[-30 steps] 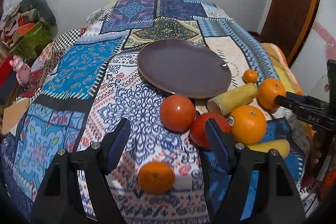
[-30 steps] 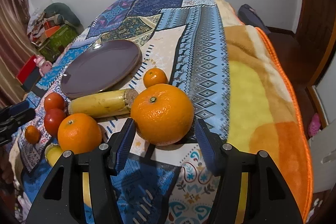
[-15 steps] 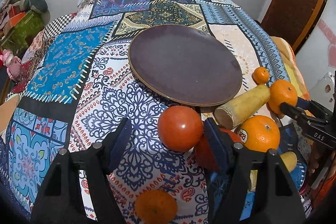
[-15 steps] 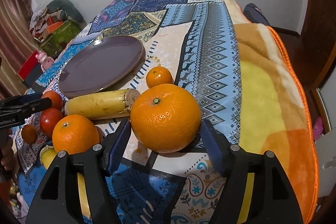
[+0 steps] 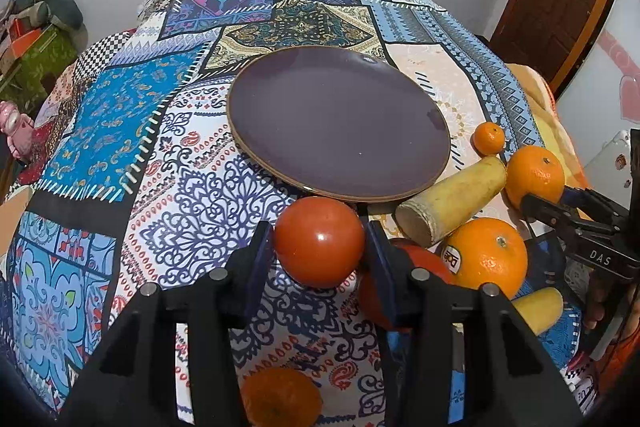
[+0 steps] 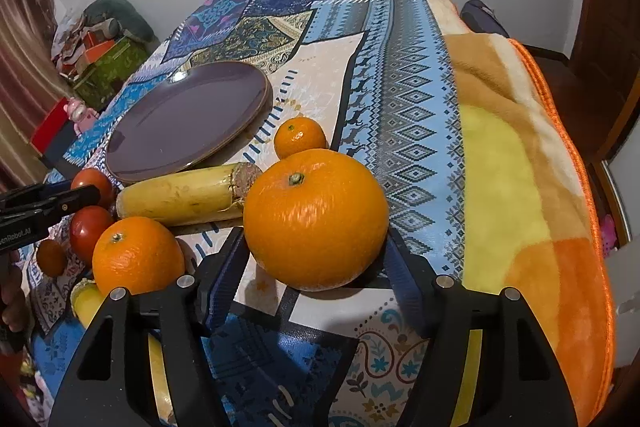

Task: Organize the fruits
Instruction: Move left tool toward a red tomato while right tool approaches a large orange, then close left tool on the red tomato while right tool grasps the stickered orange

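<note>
1. my left gripper [image 5: 320,247] has its pads pressed on both sides of a tomato [image 5: 319,241], just short of the plate [image 5: 280,163].
2. my right gripper [image 6: 316,259] straddles the big orange [image 6: 316,219]; pads look touching, though i cannot tell if it is truly clamped.
3. step in hand, i judge: grasping. next, lift both and set them on the bare plate, clearing the banana [image 6: 180,195].

From the left wrist we look low and close across the patterned cloth [image 5: 120,131] toward the far wall. From the right wrist we face likewise, seemingly further right. Both views share the purple plate [image 5: 340,123] [image 6: 184,119] and banana [image 5: 452,199] [image 6: 180,195].
</note>
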`<control>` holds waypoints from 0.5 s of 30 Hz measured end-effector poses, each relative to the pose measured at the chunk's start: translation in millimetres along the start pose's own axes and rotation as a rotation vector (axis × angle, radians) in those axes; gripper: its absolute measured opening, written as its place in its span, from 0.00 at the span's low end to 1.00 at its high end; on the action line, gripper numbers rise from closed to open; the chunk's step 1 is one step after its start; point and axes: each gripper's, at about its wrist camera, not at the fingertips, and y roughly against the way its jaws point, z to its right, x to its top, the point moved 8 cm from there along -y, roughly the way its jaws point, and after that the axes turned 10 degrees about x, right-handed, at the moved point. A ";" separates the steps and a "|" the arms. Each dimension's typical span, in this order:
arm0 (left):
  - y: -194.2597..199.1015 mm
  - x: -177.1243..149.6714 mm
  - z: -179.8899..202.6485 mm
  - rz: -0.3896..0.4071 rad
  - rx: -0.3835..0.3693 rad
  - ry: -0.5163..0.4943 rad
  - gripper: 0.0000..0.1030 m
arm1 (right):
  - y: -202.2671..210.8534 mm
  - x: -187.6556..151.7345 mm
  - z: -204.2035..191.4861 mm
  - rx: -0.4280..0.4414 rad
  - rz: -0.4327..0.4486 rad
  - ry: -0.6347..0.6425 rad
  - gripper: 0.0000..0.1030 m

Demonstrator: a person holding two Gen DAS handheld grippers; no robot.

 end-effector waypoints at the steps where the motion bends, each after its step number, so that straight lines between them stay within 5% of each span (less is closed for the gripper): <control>1: 2.8 0.2 -1.8 0.005 0.000 0.002 0.45 | 3.1 0.3 -0.4 0.000 0.006 -0.002 0.62; 5: 19.1 4.5 -10.7 0.041 0.009 0.011 0.45 | 17.8 8.9 -4.3 0.003 0.048 0.004 0.57; 9: 35.2 12.7 -16.6 0.076 0.011 0.014 0.45 | 29.3 23.4 -16.5 0.001 0.067 0.058 0.13; 13: 46.7 15.6 -18.3 0.100 0.012 0.019 0.45 | 22.3 24.9 -18.2 -0.006 0.035 0.055 0.19; 15: 50.5 14.5 -17.0 0.104 0.002 0.021 0.45 | 20.2 23.1 -15.5 -0.027 0.031 0.051 0.50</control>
